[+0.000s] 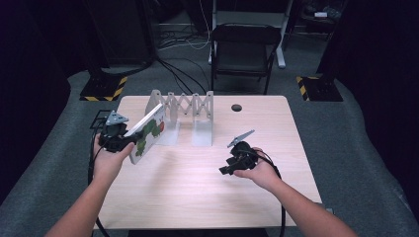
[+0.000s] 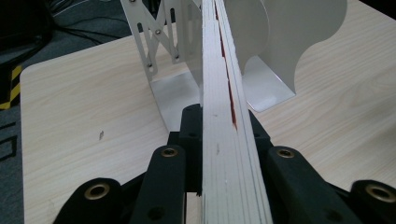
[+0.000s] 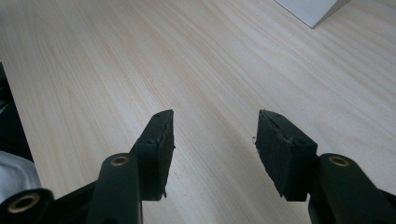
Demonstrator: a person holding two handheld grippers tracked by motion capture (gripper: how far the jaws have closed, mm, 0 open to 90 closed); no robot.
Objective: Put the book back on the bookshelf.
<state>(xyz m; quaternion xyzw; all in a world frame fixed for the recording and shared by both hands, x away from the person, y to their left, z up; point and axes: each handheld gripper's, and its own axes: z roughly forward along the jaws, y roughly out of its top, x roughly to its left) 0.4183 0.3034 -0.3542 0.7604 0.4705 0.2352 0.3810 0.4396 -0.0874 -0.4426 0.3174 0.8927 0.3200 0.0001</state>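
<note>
My left gripper (image 1: 129,141) is shut on a thin white picture book (image 1: 146,133) with green and red cover art, held tilted above the table's left side. In the left gripper view the book's page edge (image 2: 224,121) runs up between the black jaws toward a white expanding metal book rack (image 2: 182,51). The rack (image 1: 184,106) stands at the table's far middle, just beyond the book's top corner. My right gripper (image 1: 223,170) hovers over the right half of the table, open, with bare wood between its fingertips (image 3: 161,135).
The light wood table (image 1: 197,192) has a dark round hole (image 1: 236,107) near its far edge. A black chair (image 1: 243,52) and cables stand on the grey floor behind the table. A corner of the rack's base (image 3: 313,9) shows far ahead of the right gripper.
</note>
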